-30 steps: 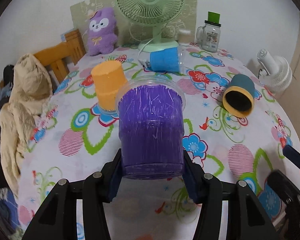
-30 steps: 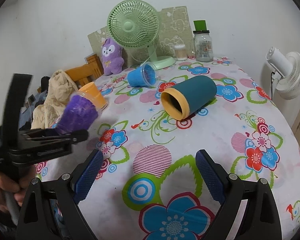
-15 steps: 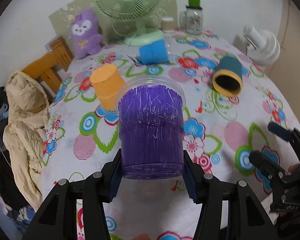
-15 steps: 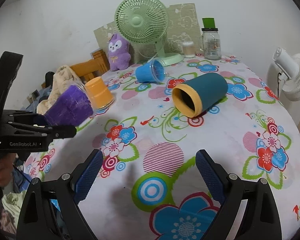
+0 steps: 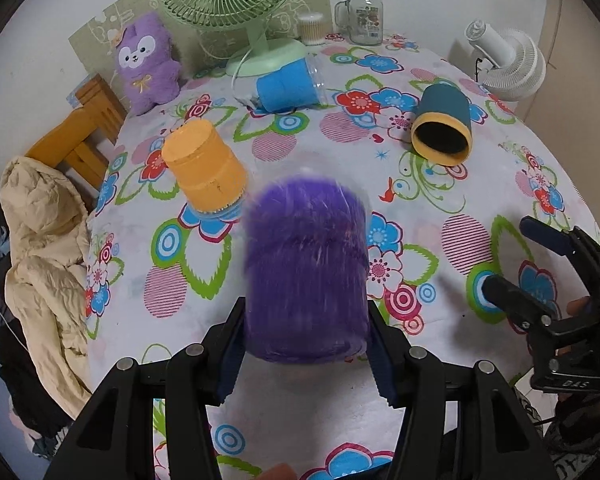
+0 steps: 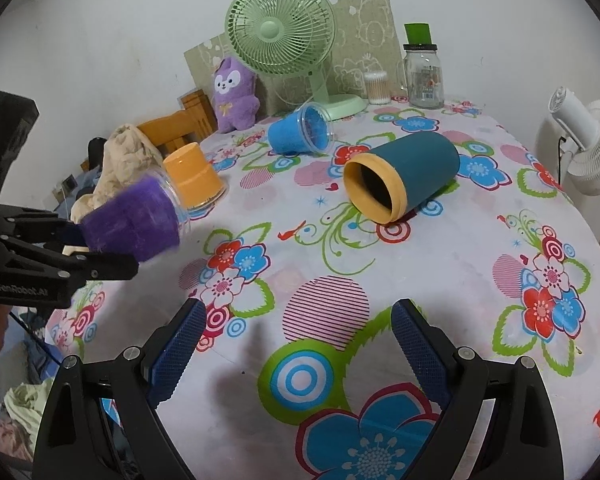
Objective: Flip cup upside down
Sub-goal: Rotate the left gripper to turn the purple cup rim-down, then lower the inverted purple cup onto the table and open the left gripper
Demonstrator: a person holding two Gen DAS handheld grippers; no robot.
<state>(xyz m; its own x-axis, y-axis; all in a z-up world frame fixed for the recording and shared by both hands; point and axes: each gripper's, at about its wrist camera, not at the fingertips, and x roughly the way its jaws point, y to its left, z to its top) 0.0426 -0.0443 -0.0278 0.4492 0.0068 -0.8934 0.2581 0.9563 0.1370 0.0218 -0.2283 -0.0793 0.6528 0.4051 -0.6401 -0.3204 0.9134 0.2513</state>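
Observation:
My left gripper (image 5: 306, 352) is shut on a purple cup (image 5: 306, 268), held on its side above the flowered tablecloth, rim pointing away from me; the cup is motion-blurred. In the right wrist view the same cup (image 6: 134, 226) sits in the left gripper (image 6: 80, 248) at the left, above the table's edge. My right gripper (image 6: 296, 344) is open and empty over the near part of the table; it also shows in the left wrist view (image 5: 512, 264). An orange cup (image 5: 204, 166) stands upside down. A blue cup (image 5: 290, 86) and a teal cup (image 5: 442, 128) lie on their sides.
A green fan (image 5: 236, 4), a purple plush (image 5: 148, 64), a glass jar (image 5: 364, 12) and a cotton-swab pot (image 5: 312, 28) stand at the table's back. A white fan (image 5: 508, 64) is at the right, a wooden chair (image 5: 80, 136) with a beige jacket (image 5: 44, 248) at the left.
My left gripper has lifted and pulled back with the purple cup, which now blurs as it moves. The right gripper stays open and has moved little.

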